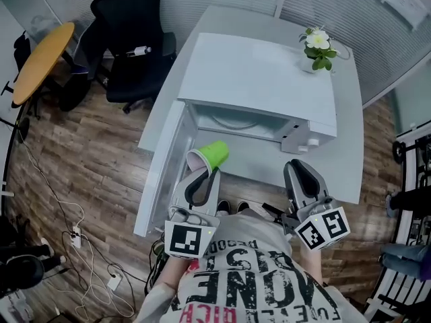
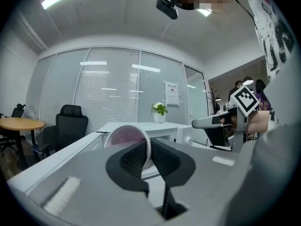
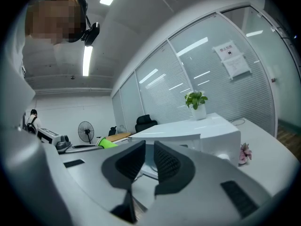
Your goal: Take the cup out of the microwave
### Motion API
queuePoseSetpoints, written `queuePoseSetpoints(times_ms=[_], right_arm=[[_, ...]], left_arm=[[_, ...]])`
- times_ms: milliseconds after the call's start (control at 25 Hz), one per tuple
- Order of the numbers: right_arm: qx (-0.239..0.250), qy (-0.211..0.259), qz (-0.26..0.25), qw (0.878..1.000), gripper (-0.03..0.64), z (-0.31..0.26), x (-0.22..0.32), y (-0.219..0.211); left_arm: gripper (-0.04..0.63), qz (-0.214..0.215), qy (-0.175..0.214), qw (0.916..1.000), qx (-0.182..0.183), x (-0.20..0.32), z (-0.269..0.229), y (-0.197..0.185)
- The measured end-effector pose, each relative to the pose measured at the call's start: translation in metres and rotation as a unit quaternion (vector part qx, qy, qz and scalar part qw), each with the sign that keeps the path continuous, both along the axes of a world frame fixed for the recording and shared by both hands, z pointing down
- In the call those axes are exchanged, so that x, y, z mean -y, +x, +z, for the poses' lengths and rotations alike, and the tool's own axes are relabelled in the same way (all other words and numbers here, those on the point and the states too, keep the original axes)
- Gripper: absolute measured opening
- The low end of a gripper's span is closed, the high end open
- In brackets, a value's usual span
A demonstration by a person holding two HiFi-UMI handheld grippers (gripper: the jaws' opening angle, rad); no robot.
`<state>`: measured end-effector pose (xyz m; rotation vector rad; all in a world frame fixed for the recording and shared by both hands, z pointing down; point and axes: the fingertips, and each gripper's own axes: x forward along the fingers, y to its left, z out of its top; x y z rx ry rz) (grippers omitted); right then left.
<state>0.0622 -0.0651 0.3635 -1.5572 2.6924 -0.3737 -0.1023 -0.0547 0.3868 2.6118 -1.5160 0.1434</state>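
Left gripper (image 1: 204, 175) – pinching cup rim | cup (image 1: 213, 155) – green, tipped sideways, outside microwave (image 1: 259, 79), by its open door (image 1: 160, 173) | right gripper (image 1: 300, 169) pressed together, empty | handling: looks light, thin-walled, crushable; rim pinch should hold if gentle

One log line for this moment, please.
cup: on its side, outside microwave opening | left claw: shut on cup rim | right claw: shut, empty | door: open
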Motion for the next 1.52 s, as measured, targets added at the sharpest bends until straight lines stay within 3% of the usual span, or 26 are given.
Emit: queuePoseSetpoints(times_ms=[520, 1200, 1360, 1520], right_arm=[[-0.005, 0.000, 0.017, 1.000, 0.067, -0.004, -0.014, 0.001], [-0.005, -0.004, 0.022, 1.000, 0.067, 0.000, -0.022, -0.002], [-0.007, -0.002, 0.019, 1.000, 0.067, 0.000, -0.021, -0.004], [-0.006, -0.003, 0.016, 1.000, 0.067, 0.000, -0.020, -0.007]], left_arm=[[0.037, 0.005, 0.040, 0.9992, 0.000, 0.010, -0.022, -0.005], [0.037, 0.033, 0.044, 0.9985, 0.003, 0.004, -0.019, 0.006], [0.037, 0.045, 0.055, 0.9973, 0.019, 0.005, -0.016, 0.007], [0.037, 0.039, 0.042, 0.9983, 0.007, 0.006, -0.016, 0.007]])
